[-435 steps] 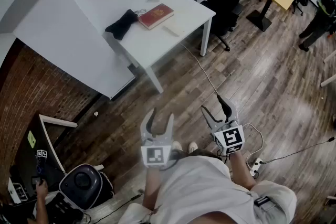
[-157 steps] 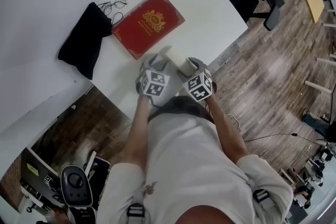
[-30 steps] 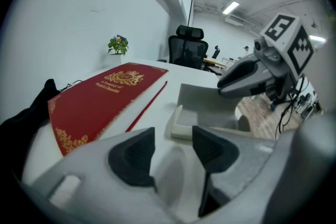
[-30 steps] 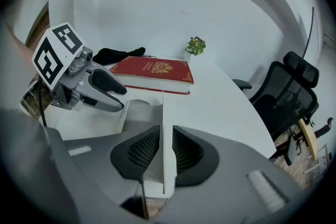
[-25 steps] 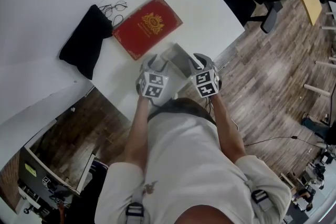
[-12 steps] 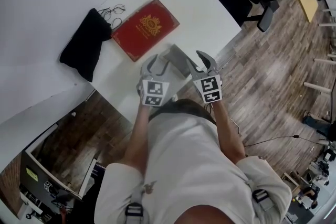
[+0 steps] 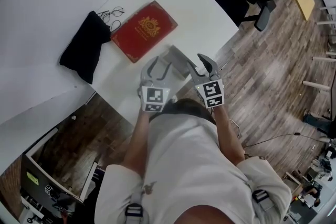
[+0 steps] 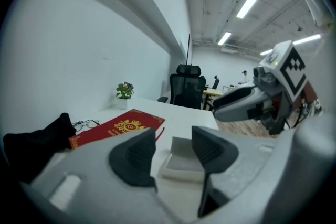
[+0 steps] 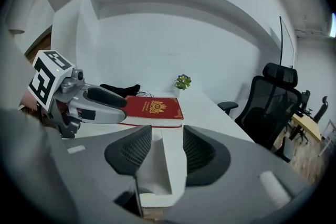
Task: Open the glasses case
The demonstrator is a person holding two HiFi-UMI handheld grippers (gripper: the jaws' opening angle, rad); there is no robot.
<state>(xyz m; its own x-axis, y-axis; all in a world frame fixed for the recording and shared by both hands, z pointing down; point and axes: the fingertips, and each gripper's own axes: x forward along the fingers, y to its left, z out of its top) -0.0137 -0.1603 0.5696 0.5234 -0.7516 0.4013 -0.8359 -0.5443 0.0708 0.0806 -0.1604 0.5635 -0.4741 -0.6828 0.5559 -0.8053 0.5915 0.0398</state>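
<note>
Jaws on the left gripper (image 8: 173,139) stand apart with nothing pinched. Through their gap I can see the glasses case (image 8: 181,162) lying untouched on the white bench (image 7: 194,13), below and beyond them. Further back on that side lie a black pouch (image 7: 84,47), spectacles (image 7: 111,9) and a red book (image 7: 144,30), all clear of the case. The case sits near the bench's front edge, between the two grippers, and its lid looks raised, so I'd judge it already open. That would explain why both grippers hover beside it instead of gripping. On the right gripper (image 9: 167,134) the jaws have just been opening and stand moderately apart. The case shows in their gap, but the pads don't press on it.
</note>
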